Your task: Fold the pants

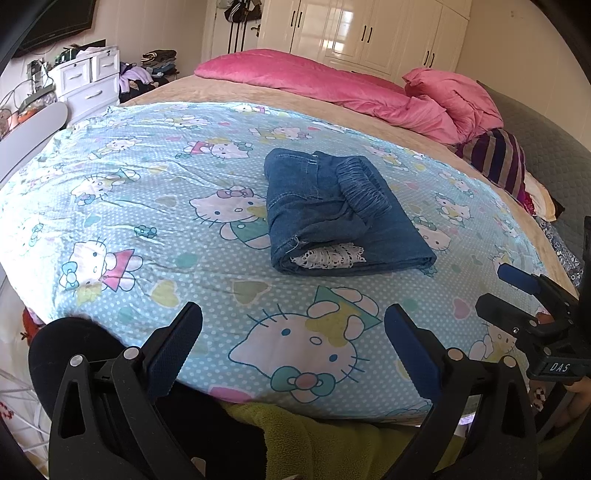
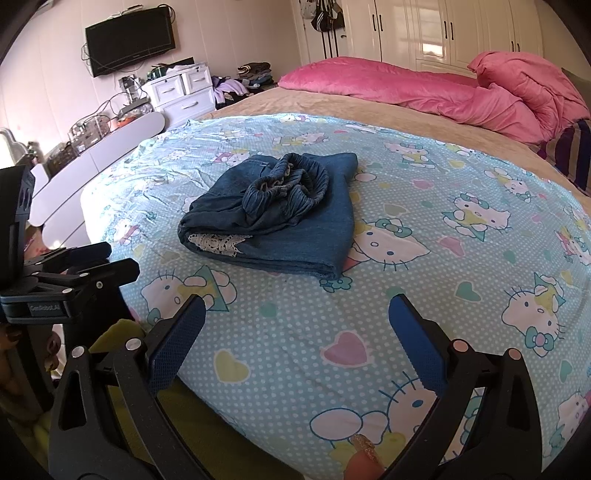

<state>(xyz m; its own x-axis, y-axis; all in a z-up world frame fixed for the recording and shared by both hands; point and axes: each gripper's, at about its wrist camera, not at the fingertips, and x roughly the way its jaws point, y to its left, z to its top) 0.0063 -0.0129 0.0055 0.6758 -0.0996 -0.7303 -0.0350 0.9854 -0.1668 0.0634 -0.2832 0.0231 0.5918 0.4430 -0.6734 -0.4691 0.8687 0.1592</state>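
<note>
- Left gripper point(image 1: 293, 321): being held low at the near edge of the bed, its blue-padded fingers point(image 1: 173, 347) being kept wide apart with nothing between them; nothing is being touched by it.
- Right gripper point(image 2: 297, 314): likewise being held at the near edge, its fingers point(image 2: 413, 339) being kept spread and empty; in the left wrist view it is being seen at the right margin point(image 1: 517, 291), with a gap showing between its pads there as well.
- Yellow-green towel point(image 1: 314, 439): being seen below the sheet's near edge, under the grippers.
- Cartoon-cat sheet point(image 1: 147, 206): light blue with dots, being spread over the near half of the bed and serving as the support for the pants.
- Pants point(image 1: 343, 218): blue denim, lying folded into a compact bundle near the middle of the sheet, well apart from both grippers; the gathered elastic waistband point(image 2: 288, 188) is lying on top, and a strip of white lace point(image 2: 218, 242) is showing at the near folded edge.
- Beige blanket point(image 1: 229, 88): being seen beyond the sheet.
- Pink duvet point(image 2: 424, 92): lying bunched along the far side of the bed.
- White wardrobe point(image 1: 369, 33): standing against the far wall.
</note>
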